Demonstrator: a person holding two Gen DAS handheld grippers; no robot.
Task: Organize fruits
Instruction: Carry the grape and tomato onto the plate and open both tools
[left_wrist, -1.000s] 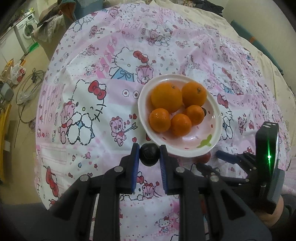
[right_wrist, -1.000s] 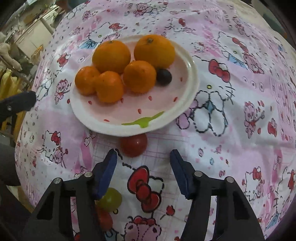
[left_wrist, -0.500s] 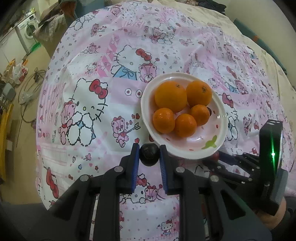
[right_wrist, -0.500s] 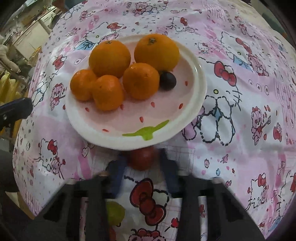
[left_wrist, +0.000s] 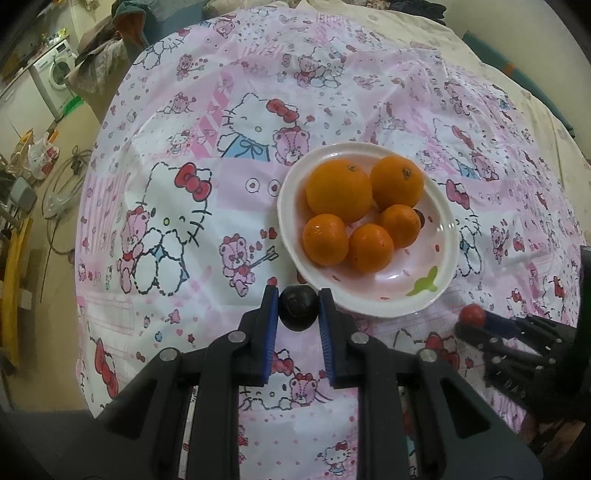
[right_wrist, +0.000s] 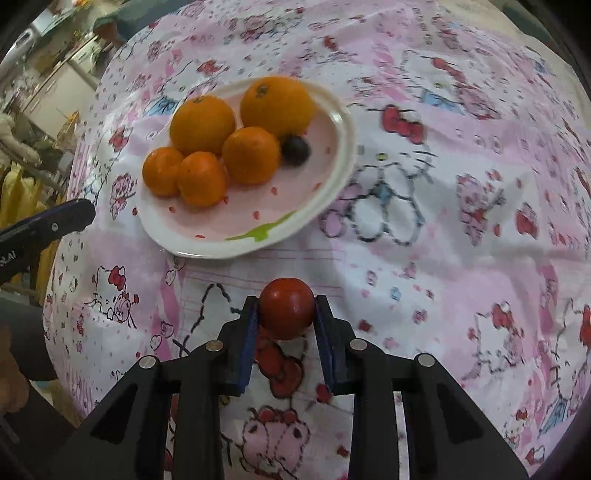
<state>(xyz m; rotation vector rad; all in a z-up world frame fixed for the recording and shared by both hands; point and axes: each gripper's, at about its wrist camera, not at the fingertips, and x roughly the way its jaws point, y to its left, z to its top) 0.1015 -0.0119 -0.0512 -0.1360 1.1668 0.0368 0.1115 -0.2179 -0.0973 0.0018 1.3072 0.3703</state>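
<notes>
Item: my left gripper (left_wrist: 298, 309), clamped on a dark round fruit (left_wrist: 297, 308), just off the plate (left_wrist: 448, 254) rim at 7 o'clock; my right gripper (right_wrist: 286, 309), pinching a red fruit (right_wrist: 286, 308), below the plate at 6 o'clock; plate holds five oranges (right_wrist: 202, 124) and one dark fruit (right_wrist: 295, 148); patterned cloth (left_wrist: 177, 206) beneath.

Five oranges sit on one white plate (right_wrist: 341, 147): two large oranges (right_wrist: 203, 123) and three small mandarins (right_wrist: 251, 155). Two dark round fruits show: one dark fruit on the plate (right_wrist: 295, 148), one held dark fruit (left_wrist: 298, 308). One red fruit (right_wrist: 287, 308) is counted. Two grippers: left gripper (left_wrist: 298, 314), right gripper (right_wrist: 286, 314).
</notes>
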